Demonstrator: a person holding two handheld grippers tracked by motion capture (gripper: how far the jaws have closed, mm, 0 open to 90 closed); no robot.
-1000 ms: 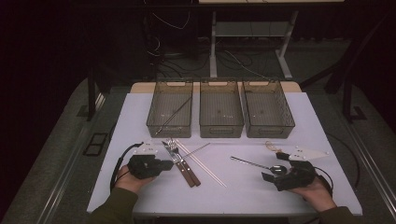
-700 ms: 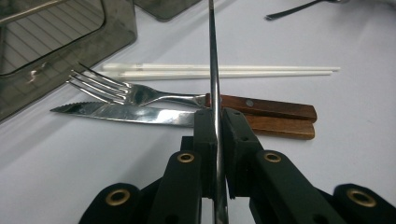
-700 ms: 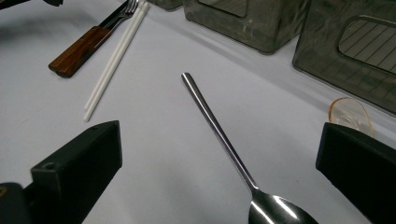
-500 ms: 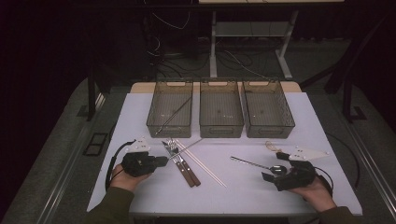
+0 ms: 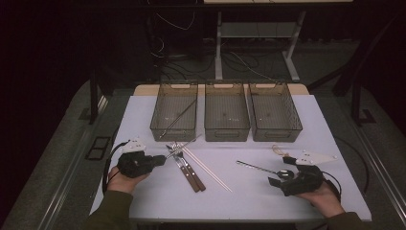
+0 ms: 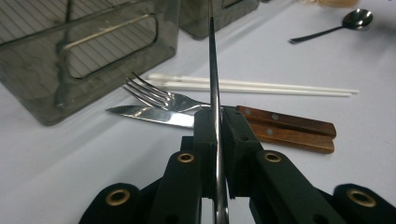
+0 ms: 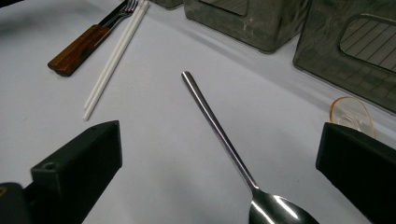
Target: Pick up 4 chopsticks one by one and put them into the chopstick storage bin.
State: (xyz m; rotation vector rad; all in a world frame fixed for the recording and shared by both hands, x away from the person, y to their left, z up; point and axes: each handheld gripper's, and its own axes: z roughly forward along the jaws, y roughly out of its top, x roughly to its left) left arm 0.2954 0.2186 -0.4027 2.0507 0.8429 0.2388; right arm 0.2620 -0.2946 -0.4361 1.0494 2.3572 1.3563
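So, at the big white table I have three dark mesh baskets lined up at twelve o'clock. The left basket holds a thin metal rod that leans across it; the middle basket and the right basket sit just beside it in a row.

My left gripper is at about eight o'clock on the table, my hand wrapped round its body. Its jaws are clamped tight on a slim metal stick, which runs straight up between them in the left gripper view and reaches toward the left basket.

My right gripper rests at about four o'clock, held in my other hand. Its jaws stand wide apart, gripping nothing, with a steel spoon lying on the table between them; the bowl is nearest me and the handle points away toward ten o'clock.

Just past the left gripper lie a knife and a fork, side by side, both with brown wooden handles. A pair of white chopsticks lies touching each other just beyond them.

A small amber translucent piece sits near the right basket, at two o'clock from the spoon; I cannot tell what it is.
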